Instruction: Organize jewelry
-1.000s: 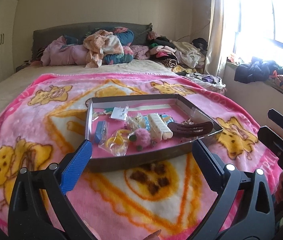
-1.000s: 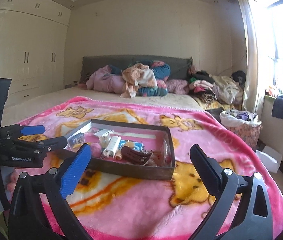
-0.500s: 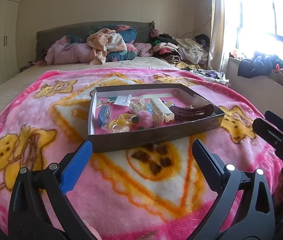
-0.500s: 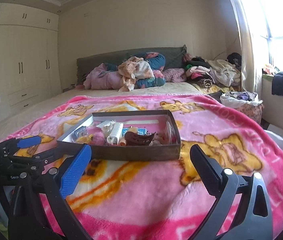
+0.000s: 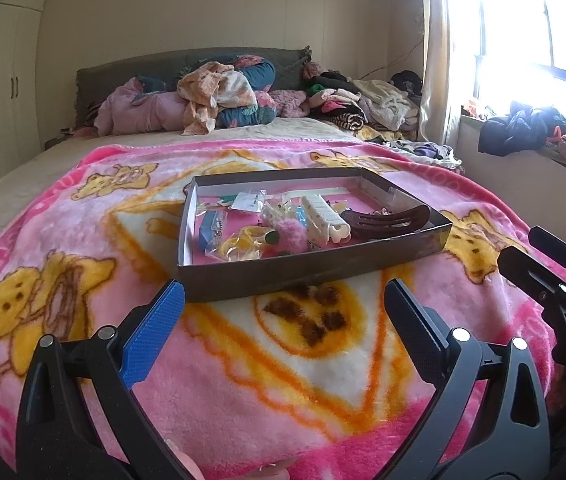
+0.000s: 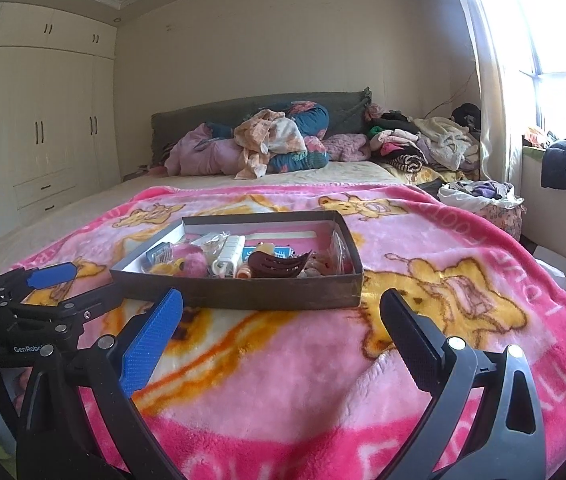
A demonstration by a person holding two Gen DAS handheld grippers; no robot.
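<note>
- The left gripper (image 5: 283, 308) and right gripper (image 6: 281, 312) both hang released, jaws spread wide and grasping nothing, over a fleecy pink blanket (image 5: 83, 240) printed with yellow cartoon animals.
- Compared with a second ago, both have drawn back, so the box sits farther off.
- The shallow dark cardboard box (image 5: 307, 270) rests on the blanket; in the left view its long axis runs left to right, slightly skewed.
- Inside: a brown plastic hair claw (image 5: 383, 220) lying lengthwise at the right, a ribbed white clip (image 5: 325, 216), a fuzzy pink pom-pom (image 5: 289, 234), and crinkly clear packets.
- Beyond, heaped clothes (image 5: 219, 96) against the grey headboard.
</note>
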